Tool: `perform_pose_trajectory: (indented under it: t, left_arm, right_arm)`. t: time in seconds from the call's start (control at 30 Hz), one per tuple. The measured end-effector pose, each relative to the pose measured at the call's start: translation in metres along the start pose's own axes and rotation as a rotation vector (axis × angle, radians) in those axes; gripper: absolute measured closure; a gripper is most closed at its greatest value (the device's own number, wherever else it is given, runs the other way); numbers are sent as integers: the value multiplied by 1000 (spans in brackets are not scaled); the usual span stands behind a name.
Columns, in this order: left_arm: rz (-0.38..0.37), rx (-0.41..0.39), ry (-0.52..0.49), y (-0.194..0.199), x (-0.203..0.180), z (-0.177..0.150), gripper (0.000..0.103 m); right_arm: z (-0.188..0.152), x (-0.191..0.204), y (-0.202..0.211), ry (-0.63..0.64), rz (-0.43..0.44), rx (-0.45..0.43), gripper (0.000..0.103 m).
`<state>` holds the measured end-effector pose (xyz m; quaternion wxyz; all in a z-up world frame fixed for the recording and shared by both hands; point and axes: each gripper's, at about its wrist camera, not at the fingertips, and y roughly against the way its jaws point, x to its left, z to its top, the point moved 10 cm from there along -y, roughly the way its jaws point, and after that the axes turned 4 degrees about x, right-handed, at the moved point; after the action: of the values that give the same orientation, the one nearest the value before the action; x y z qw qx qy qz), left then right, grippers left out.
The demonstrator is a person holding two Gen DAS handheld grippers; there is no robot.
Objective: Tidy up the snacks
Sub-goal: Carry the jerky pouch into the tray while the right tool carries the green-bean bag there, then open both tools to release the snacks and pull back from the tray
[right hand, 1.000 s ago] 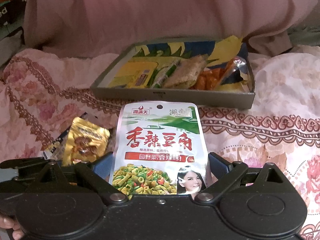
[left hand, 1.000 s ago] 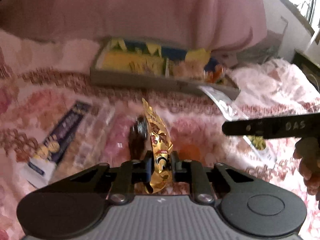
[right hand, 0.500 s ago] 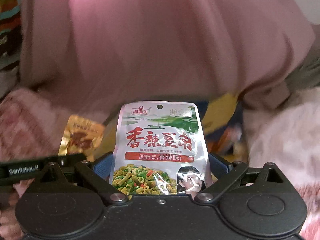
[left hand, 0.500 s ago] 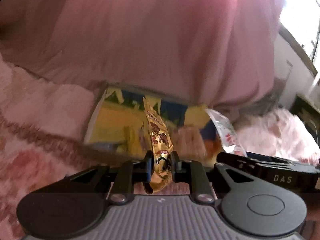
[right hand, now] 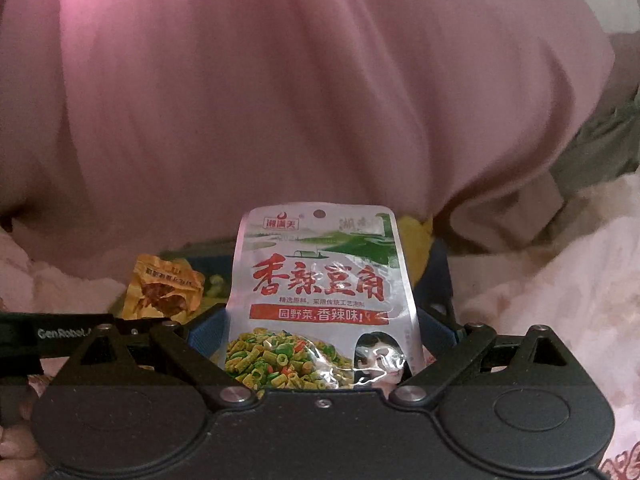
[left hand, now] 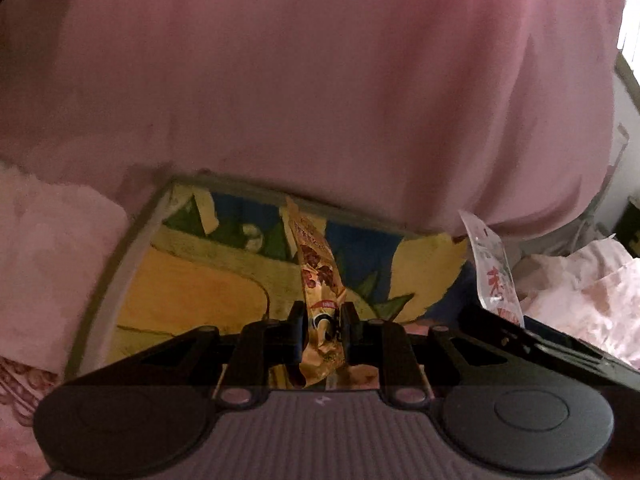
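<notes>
Both grippers have advanced over the shallow grey cardboard tray (left hand: 120, 264). The left gripper (left hand: 323, 320) has its jaws clamped on the gold foil snack packet (left hand: 318, 276); the right gripper (right hand: 320, 336) has its jaws closed on the white-and-green bean pouch (right hand: 320, 280). Release into the tray looks imminent.

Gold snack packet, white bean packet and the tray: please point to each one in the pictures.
gold snack packet (left hand: 318, 276), left wrist view, on its printed middle.
white bean packet (right hand: 320, 280), right wrist view, on the red lettering.
tray (left hand: 116, 264), left wrist view, on its grey left rim.

Dim, motion-blurred; fisheye-warped edges; window glare right.

Pink floral bedspread (left hand: 48, 248) w/ grey tray (left hand: 120, 256) on it.
</notes>
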<state>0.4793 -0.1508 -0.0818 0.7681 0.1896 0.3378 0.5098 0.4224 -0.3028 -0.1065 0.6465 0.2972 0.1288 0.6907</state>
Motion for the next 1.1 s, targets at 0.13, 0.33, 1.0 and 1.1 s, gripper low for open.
perform_pose_trajectory:
  t: [0.13,0.33,1.0,1.1]
  left_arm:
    - [-12,26,9,-12,-2,-6,84]
    - [-23,51,50,-18,5,-9,83]
    - [28,37,140,25,23,-5,33]
    - [36,6,142,45,22,0,26]
  right_arm:
    - [-8,-4,-12,-11,-9,13,6]
    - [-14,4,-17,44,-52,12,5]
    - [-1,9,13,23,-39,-24,1]
    - [8,12,30,11,-33,-45,1]
